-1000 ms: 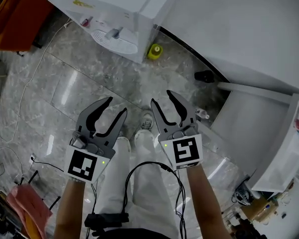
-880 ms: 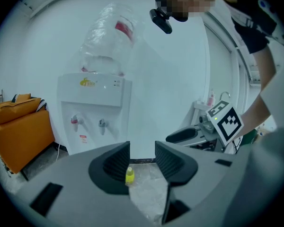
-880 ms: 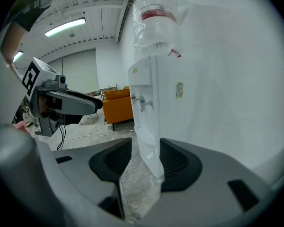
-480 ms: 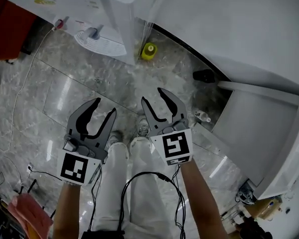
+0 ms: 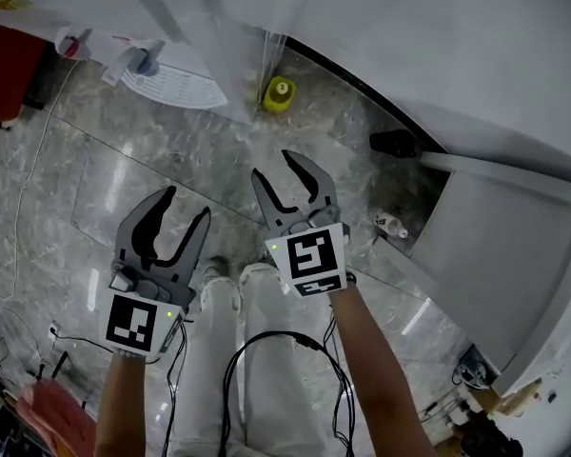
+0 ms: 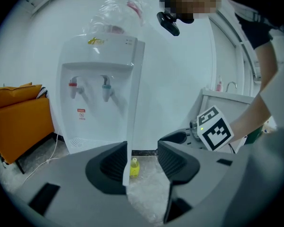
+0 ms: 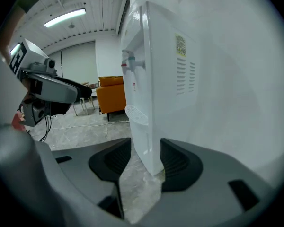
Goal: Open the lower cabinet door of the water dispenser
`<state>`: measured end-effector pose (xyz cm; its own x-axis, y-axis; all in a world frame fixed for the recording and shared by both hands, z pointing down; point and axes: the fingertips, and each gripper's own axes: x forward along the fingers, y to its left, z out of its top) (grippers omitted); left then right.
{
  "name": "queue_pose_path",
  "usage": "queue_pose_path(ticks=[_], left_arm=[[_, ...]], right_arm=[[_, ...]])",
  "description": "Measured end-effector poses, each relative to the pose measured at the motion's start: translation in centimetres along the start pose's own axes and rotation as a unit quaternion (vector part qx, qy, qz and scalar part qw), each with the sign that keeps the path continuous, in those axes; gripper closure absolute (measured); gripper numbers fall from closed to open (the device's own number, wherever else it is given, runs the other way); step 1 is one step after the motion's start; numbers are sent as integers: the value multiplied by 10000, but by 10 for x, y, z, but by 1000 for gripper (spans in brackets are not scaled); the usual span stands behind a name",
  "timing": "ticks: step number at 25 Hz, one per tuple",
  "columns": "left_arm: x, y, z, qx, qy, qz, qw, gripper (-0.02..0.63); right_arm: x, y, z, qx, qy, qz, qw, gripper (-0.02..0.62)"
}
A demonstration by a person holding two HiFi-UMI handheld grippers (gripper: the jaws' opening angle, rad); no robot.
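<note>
Both grippers are hanging out over the marbled floor [image 5: 124,179] and neither one is gripping anything. The left gripper [image 5: 187,203] is opening its jaws right now with nothing between them. The right gripper [image 5: 274,167] is sitting with its jaws spread, empty too.

The water dispenser [image 5: 176,82] is standing ahead of me against the white wall [image 6: 180,79], well apart from both sets of jaws. My left gripper is pointing at its front and my right one is looking along its side. Its bottom corner is lining up in the gap of the right jaws, not touching.

A little yellow bottle [image 5: 280,93] is sitting on the floor just beside it.

Writing-wise, I'm seeing a yellow logo [image 6: 95,41] up top, a red sticker [image 6: 81,113] under the red tap [image 6: 74,85] and a side label [image 7: 181,44]. All of them are too small to read.
</note>
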<state>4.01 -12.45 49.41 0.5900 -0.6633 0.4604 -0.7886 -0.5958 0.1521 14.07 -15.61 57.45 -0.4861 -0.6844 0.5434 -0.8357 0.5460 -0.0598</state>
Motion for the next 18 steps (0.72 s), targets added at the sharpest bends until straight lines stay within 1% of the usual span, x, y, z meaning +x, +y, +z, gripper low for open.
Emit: queue_pose_path(ticks=[6,12,18], left_arm=[[25,10,-20,56,38,5,10000,408],[47,17,-37,62,11,10,10000,407],[60,21,-58,76,58,22,10000,407]], right_arm=[[33,-17,-21,51,51,-56,10000,414],[66,-25,-37,-53,72,-40,10000,410],[98,-25,-53,-240,208,26,9995,410]])
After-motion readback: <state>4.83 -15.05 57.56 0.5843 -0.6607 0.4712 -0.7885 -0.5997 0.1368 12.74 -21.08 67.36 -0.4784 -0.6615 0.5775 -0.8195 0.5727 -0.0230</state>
